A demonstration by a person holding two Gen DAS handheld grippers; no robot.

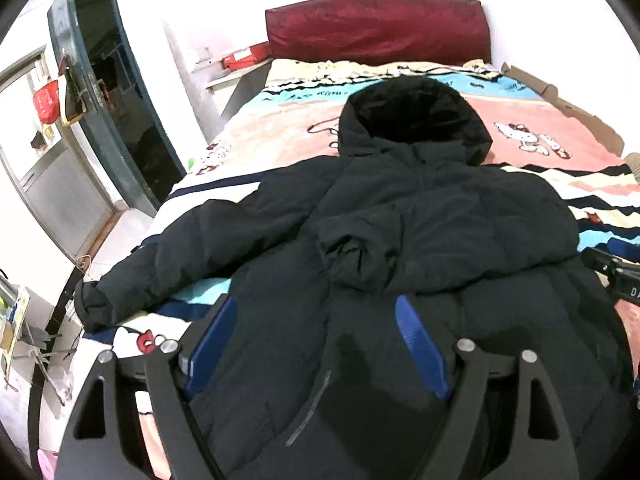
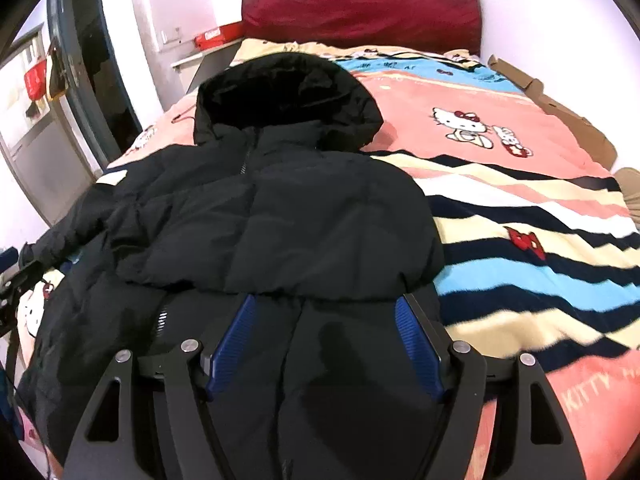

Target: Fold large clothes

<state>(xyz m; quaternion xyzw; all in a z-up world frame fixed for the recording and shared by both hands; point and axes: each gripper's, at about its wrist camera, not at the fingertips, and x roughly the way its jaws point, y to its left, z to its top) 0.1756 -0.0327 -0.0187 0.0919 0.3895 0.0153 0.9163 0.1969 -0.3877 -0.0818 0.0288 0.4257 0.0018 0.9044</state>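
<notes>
A black hooded puffer jacket [image 1: 440, 208] [image 2: 300, 208] lies front up on the bed, its hood [image 1: 412, 116] toward the headboard. One sleeve is folded across the chest, its cuff [image 1: 348, 256] near the middle. The other sleeve [image 1: 160, 256] stretches out toward the bed's left edge. My left gripper [image 1: 316, 300] hovers open over the jacket's lower body with nothing between its blue pads. My right gripper [image 2: 325, 302] is open too, above the lower right part of the jacket, and holds nothing. Each gripper shows at the edge of the other's view.
A Hello Kitty blanket [image 2: 520, 208] covers the bed. A dark red headboard cushion [image 1: 376, 24] stands at the far end. Cardboard [image 1: 580, 116] lines the bed's right side. An open dark door [image 1: 100, 100] and floor clutter are on the left.
</notes>
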